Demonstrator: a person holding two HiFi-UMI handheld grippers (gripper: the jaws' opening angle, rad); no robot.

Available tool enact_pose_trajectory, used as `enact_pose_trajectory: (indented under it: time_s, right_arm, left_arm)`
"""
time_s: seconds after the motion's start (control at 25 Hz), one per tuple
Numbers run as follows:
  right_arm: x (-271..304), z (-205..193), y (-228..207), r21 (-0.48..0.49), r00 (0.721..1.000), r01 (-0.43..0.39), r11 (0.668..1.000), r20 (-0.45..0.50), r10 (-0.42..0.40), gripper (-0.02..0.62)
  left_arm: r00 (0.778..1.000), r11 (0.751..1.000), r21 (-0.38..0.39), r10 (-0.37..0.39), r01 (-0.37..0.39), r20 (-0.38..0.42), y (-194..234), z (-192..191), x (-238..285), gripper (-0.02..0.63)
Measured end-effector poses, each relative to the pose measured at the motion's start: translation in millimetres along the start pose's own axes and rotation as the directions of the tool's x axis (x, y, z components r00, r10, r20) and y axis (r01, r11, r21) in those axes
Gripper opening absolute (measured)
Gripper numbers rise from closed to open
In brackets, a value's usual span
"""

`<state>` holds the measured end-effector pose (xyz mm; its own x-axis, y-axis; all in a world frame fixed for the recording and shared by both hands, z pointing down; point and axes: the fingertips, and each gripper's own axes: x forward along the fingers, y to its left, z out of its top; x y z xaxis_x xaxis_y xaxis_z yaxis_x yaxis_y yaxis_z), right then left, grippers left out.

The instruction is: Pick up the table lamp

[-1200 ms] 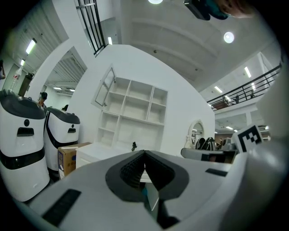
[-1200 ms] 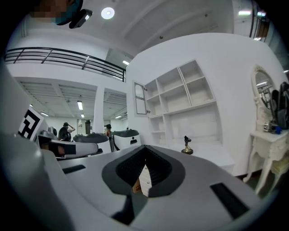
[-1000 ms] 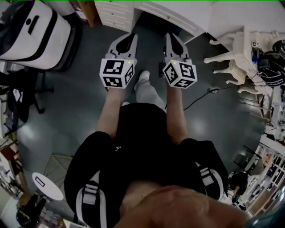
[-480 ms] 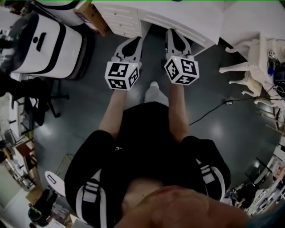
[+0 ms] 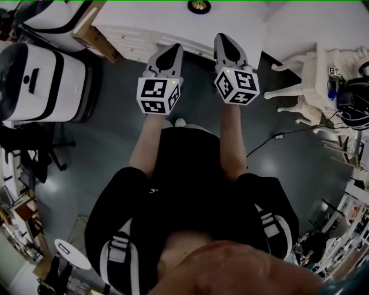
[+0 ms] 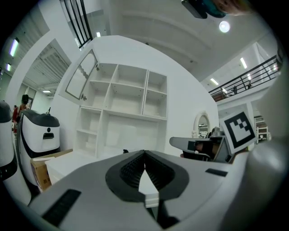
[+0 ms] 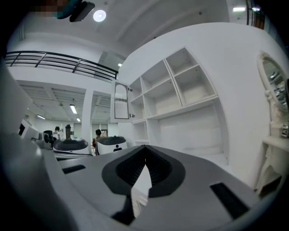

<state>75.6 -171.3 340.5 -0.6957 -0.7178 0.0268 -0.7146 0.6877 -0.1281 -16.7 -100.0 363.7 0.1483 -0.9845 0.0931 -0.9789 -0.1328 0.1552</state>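
Observation:
A small round gold-and-dark object (image 5: 199, 6), which may be the table lamp seen from above, stands on the white desk (image 5: 138, 26) at the top edge of the head view. Both grippers are held level and side by side in front of the person, pointing at the desk. My left gripper (image 5: 172, 49) is shut and empty, its tips over the desk's front edge. My right gripper (image 5: 222, 39) is shut too, with nothing in it. In the left gripper view the jaws (image 6: 144, 154) meet; in the right gripper view the jaws (image 7: 145, 148) meet as well.
A white shelf unit (image 6: 122, 113) rises behind the desk. Two white rounded machines (image 5: 40, 80) and a cardboard box (image 5: 92, 34) stand left. A white ornate stool (image 5: 308, 75) and a floor cable (image 5: 277, 137) lie right. A mirror (image 6: 203, 122) stands at the right.
The person has walked forward across the dark floor. The white desk has come closer and the gold round object has entered at the top. Both grippers stayed shut.

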Motion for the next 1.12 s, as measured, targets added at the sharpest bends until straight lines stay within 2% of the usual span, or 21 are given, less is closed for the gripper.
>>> enact_pose_trajectory:
  time_s: [0.2, 0.56, 0.72, 0.8, 1.12]
  right_arm:
    - [19, -2, -2, -0.012, 0.999, -0.04, 0.999, -0.021, 0.04, 0.018]
    - [53, -24, -33, -0.013, 0.998, -0.019, 1.0, -0.057, 0.018, 0.018]
    - [75, -40, -48, -0.098, 0.994, -0.036, 0.995, -0.109, 0.025, 0.018]
    - [90, -45, -56, -0.099, 0.994, -0.029, 0.995, -0.106, 0.018, 0.018]
    - [166, -62, -60, -0.066, 0.99, -0.115, 0.991, -0.088, 0.109, 0.018]
  left_arm:
    - [0.998, 0.999, -0.012, 0.038, -0.039, -0.043, 13, -4, 20, 0.009]
    - [0.998, 0.999, -0.039, 0.032, -0.035, -0.061, 39, -19, 72, 0.009]
    - [0.995, 0.996, -0.032, 0.081, -0.082, -0.057, 54, -28, 103, 0.009]
    - [0.994, 0.995, -0.014, 0.094, -0.095, -0.057, 61, -30, 119, 0.009]
    - [0.994, 0.997, -0.017, 0.072, -0.074, -0.086, 109, -39, 186, 0.01]
